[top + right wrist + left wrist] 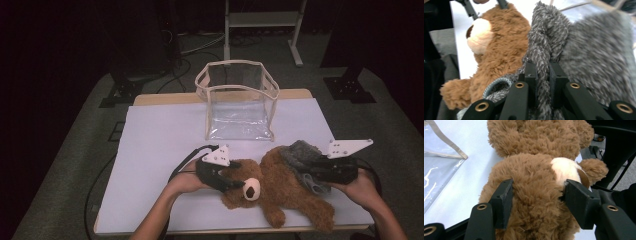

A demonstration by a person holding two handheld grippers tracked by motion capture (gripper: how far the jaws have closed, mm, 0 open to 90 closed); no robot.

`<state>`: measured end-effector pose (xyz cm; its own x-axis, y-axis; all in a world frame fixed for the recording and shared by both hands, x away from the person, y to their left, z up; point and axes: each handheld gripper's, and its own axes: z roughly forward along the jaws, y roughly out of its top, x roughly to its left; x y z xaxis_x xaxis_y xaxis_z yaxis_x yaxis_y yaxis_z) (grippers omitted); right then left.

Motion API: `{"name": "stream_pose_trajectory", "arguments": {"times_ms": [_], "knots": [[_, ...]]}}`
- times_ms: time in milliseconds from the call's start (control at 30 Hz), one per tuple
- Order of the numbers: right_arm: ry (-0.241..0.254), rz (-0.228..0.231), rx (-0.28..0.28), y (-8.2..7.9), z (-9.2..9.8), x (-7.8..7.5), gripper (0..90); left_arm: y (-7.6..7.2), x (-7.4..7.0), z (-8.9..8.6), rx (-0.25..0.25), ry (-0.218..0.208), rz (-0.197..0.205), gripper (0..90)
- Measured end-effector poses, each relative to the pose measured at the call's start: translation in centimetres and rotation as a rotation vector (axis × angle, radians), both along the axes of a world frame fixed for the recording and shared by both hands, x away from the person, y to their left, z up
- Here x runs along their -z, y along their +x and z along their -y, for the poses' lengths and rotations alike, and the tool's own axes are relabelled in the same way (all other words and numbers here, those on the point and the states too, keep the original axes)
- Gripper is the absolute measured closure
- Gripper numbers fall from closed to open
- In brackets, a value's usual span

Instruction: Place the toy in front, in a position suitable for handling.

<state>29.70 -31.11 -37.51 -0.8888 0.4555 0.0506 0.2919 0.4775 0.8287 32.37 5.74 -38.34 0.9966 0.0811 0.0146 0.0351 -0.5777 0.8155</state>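
We hold the bear on its back on the bench, before the clear bag. The left tongs clamp its head to steady it. The right tongs pinch a fold of the grey garment — likely to work it over the body.

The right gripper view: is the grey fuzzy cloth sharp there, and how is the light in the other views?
Right gripper view: the grey fuzzy cloth blurs toward the right edge. Left gripper view: the brown plush teddy bear is sharp and evenly lit. High view: the room behind is dark, and the clear plastic bag shows faint glare.
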Motion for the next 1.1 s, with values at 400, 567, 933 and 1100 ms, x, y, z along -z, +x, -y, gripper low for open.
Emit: {"name": "stream_pose_trajectory", "arguments": {"times_ms": [400, 567, 933, 1100], "knots": [[-0.021, 0.017, -0.055, -1.9, -1.7, 0.7, 79.9, 1.2, -0.4, 0.0, -0.043, -0.032, -0.036, 29.2], [-0.009, 0.018, -0.056, -2.1, -1.5, 0.9, 80.0, 2.0, 0.0, 0.5, -0.05, -0.02, -0.071, 25.7], [-0.002, 0.016, -0.062, -2.1, -1.5, 1.0, 79.6, 2.7, 1.3, 1.7, -0.038, 0.03, -0.198, 50.7], [0.014, 0.024, -0.046, -1.9, -1.4, 0.9, 79.4, 2.1, 0.5, 1.6, -0.051, 0.039, -0.116, 62.5]]}}
